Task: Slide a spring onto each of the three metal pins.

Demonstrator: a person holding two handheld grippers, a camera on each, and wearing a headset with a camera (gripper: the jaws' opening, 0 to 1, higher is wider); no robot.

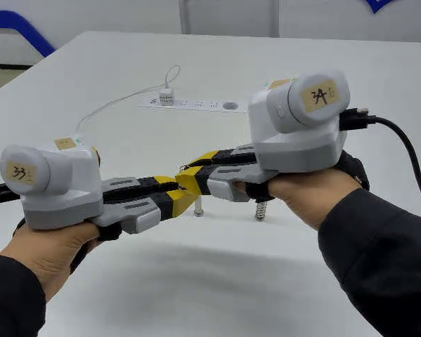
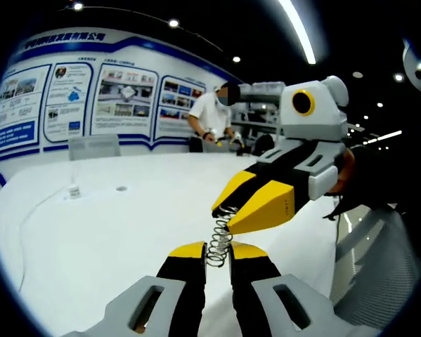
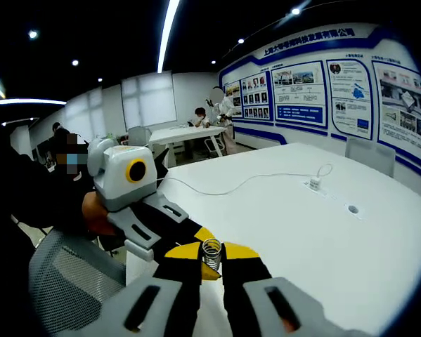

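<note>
Just above a white table (image 1: 196,281), two hand-held grippers meet tip to tip over a single spring (image 2: 222,226). The left gripper (image 2: 218,253) has its yellow-tipped jaws closed on the near end of the spring, as its own view shows. The right gripper (image 3: 211,256), reaching in from the right, pinches the far end between its yellow tips, so the coil runs tilted from one tool to the other, clear of the table. The right gripper view shows the open end of the coil sitting between that gripper's closed tips. In the head view, the left hand (image 1: 48,253) and right hand (image 1: 308,193), both in dark sleeves, hold the grey tool bodies, and the jaws cross at the middle of the scene. On the table below them stands a bare pin (image 1: 198,208), upright. To its right, apart from it and under the right gripper, a second pin (image 1: 261,209) stands upright and carries a second spring (image 1: 261,210) around it. Farther back lies a white power strip (image 1: 196,104) with a white plug (image 1: 166,95) in it and a thin white cable (image 1: 119,102) trailing to the left. A black cable (image 1: 407,154) leaves the right gripper's body.
</note>
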